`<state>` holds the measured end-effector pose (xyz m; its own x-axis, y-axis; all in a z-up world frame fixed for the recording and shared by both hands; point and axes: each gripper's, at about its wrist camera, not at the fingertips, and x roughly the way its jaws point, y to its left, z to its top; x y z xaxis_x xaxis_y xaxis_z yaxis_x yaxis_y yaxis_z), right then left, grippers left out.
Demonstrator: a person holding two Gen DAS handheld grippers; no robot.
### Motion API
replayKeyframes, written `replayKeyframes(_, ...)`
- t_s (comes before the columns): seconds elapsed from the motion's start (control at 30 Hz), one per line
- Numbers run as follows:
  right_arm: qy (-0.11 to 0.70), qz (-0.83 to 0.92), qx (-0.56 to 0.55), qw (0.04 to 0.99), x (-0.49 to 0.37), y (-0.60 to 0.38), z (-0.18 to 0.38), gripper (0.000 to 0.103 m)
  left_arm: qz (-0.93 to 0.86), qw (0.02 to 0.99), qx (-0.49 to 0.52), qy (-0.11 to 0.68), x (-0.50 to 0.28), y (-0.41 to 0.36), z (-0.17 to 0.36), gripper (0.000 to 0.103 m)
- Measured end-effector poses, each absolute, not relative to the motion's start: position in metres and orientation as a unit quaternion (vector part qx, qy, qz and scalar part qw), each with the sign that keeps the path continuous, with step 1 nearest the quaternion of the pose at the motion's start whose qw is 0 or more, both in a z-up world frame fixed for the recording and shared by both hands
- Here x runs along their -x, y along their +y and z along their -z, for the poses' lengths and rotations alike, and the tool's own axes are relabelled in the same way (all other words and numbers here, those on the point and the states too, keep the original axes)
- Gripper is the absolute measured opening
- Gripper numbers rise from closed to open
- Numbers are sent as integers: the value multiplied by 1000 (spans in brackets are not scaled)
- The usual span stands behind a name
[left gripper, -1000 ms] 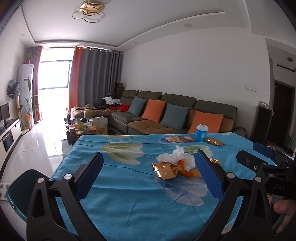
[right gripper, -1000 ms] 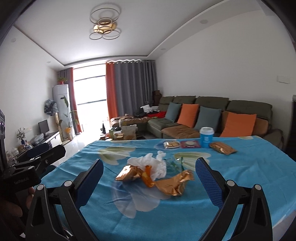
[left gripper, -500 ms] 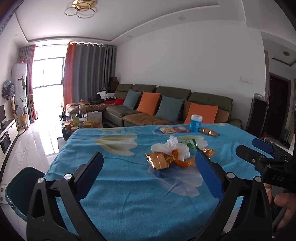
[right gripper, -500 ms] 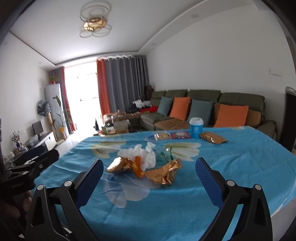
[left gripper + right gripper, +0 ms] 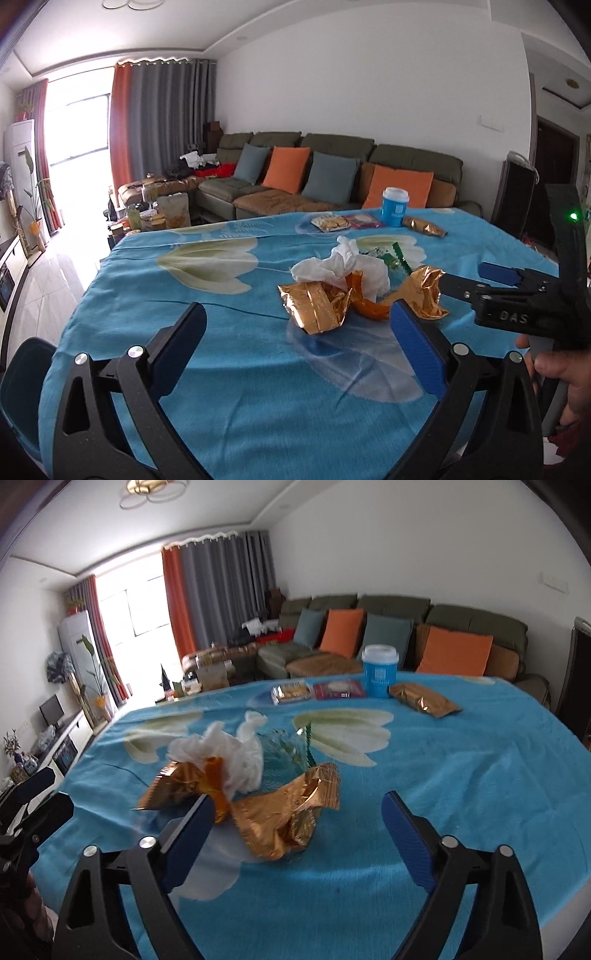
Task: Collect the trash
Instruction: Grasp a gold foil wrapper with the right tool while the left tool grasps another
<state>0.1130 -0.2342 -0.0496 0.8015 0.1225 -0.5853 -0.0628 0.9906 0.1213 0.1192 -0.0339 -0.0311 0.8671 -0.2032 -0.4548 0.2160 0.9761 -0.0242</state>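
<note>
A pile of trash lies mid-table on the blue flowered cloth [image 5: 229, 369]: crumpled white tissue [image 5: 343, 266], a gold wrapper [image 5: 314, 306], orange peel [image 5: 369, 306], a second gold wrapper [image 5: 291, 812] and a clear green-edged wrapper [image 5: 291, 746]. My left gripper [image 5: 297, 317] is open just short of the first gold wrapper, with nothing between its pads. My right gripper [image 5: 295, 805] is open and its jaws are closing. The second gold wrapper sits between its fingertips [image 5: 399, 819], and the pads do not press on it. A hand [image 5: 561, 376] holds the right gripper [image 5: 476, 280].
At the table's far side stand a blue cup [image 5: 380, 672], two flat snack packs [image 5: 291, 692] and a gold packet [image 5: 421, 699]. A teal bin [image 5: 22, 369] sits on the floor by the table's left corner. A sofa [image 5: 332, 177] lies beyond.
Both grippers moved forward and down toward the trash pile, which now looks larger and closer. The right gripper's fingers stand slightly narrower than before.
</note>
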Motion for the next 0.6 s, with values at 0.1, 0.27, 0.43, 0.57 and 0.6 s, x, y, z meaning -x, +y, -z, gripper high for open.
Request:
replayKeyframes(0.1, 333, -49, -51, 940, -130, -236, 57, 77, 114, 963, -21, 244, -139, -41, 37, 97)
replayKeyframes(0.27, 360, -55, -59, 930, -145, -238, 68, 61, 124, 954, -30, 271, -169, -55, 47, 97)
replayKeyframes(0.43, 378, -67, -74, 920, -150, -242, 77, 40, 134, 940, -35, 312, -193, -68, 62, 97)
replayKeyframes(0.57, 383, -78, -85, 916, -151, -244, 81, 29, 141, 926, -34, 349, -207, -74, 72, 88)
replayKeyframes(0.6, 384, -81, -87, 916, -151, -244, 80, 27, 141, 923, -34, 355, -209, -74, 75, 82)
